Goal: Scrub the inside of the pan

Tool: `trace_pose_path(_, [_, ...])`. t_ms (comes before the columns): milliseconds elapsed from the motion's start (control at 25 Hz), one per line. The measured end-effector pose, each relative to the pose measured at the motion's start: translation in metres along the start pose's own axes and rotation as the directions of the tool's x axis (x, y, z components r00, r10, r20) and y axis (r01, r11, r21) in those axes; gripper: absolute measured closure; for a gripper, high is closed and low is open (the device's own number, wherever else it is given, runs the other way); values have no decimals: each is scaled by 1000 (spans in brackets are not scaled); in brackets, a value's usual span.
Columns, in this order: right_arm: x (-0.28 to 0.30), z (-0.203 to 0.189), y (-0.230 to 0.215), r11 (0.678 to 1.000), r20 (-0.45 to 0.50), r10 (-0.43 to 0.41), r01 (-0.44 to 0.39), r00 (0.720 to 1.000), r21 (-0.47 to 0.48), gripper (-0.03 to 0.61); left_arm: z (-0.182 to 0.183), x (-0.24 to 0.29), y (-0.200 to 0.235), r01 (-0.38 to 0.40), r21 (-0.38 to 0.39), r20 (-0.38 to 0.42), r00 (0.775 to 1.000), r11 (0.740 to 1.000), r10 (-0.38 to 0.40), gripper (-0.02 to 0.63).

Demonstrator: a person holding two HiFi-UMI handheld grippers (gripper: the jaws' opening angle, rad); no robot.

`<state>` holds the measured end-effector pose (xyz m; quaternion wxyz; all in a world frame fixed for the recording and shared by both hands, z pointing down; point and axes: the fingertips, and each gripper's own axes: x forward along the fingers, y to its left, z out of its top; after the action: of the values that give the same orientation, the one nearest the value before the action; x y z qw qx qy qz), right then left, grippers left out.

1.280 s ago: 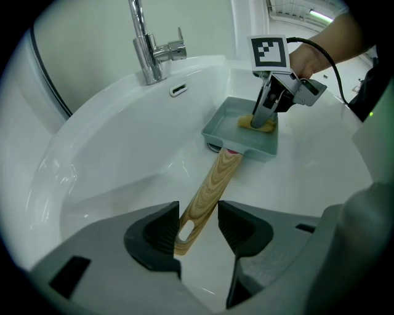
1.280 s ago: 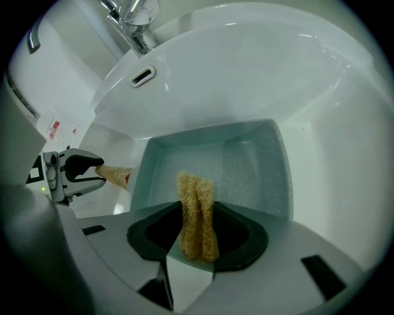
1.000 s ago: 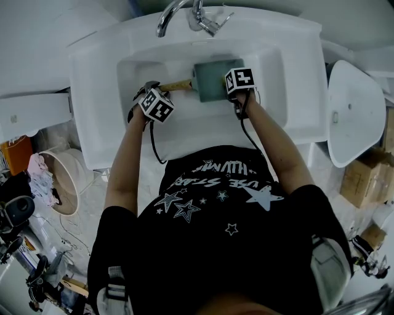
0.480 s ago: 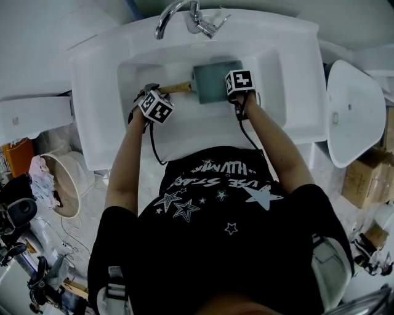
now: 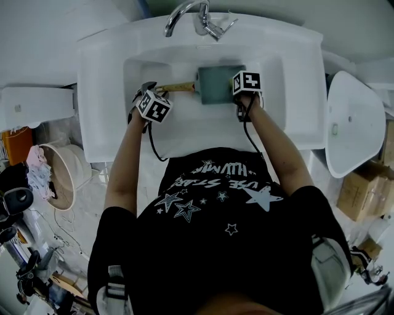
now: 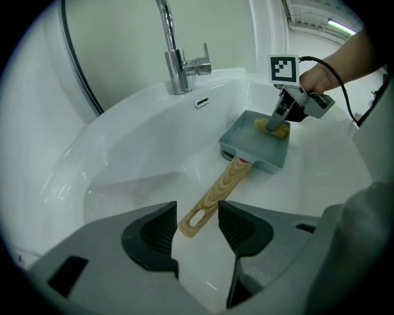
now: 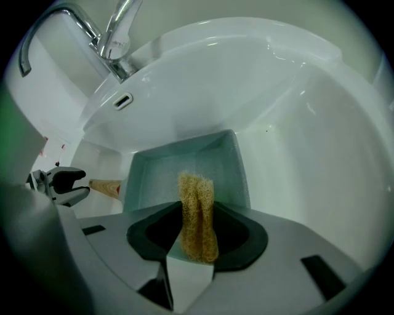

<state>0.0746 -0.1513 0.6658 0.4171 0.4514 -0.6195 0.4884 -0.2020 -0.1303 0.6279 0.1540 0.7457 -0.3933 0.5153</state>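
**A:** What was the room like?

**B:** A small washroom. A white sink (image 5: 295,92) filled the top of the head view. Right of the sink sat a white toilet lid (image 5: 351,123), with cardboard boxes (image 5: 363,191) below it. Left of the sink stood a pale bin (image 5: 58,178) on a cluttered floor.

**A:** And at the sink?

**B:** A chrome tap (image 5: 184,15) stood at the sink's back rim. The pan (image 5: 215,83), square and grey-green, lay in the sink just in front of the tap. Its wooden handle (image 5: 175,87) pointed toward the sink's left side.

**A:** The grippers?

**B:** The left gripper (image 6: 197,224) was inside the sink at its left. Its jaws stood apart on either side of the handle's end, not clamped. The right gripper (image 7: 197,227) was over the pan's right part, jaws pressed onto a yellow sponge (image 7: 197,215). The sponge's tip reached down into the pan.

**A:** Anything different from a second before?

**B:** Very little. The pan had stayed in front of the tap, and both grippers had kept their places in the sink. Only the head view had shifted slightly, so the sink sat a touch further right and lower in it.
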Motion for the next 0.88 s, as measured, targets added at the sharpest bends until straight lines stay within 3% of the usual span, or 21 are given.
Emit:
trace_pose_path(200, [-11,10,16,992,56,126,-126,991,1,422,1,-21,7,-66,-55,31,997,996,68,419])
trace_pose_path(480, [-37,20,41,964,111,252,-240,961,-111,422,11,-54,0,-142,-181,80,984,973,159,419])
trace_pose_path(640, [-54,21,44,945,114,286,-261,951,-195,426,25,-76,-11,-156,-283,135,970,946,201,419])
trace_pose_path(880, [-78,11,40,913,102,308,-264,946,-312,426,44,-108,-44,-115,-412,219,950,904,221,420])
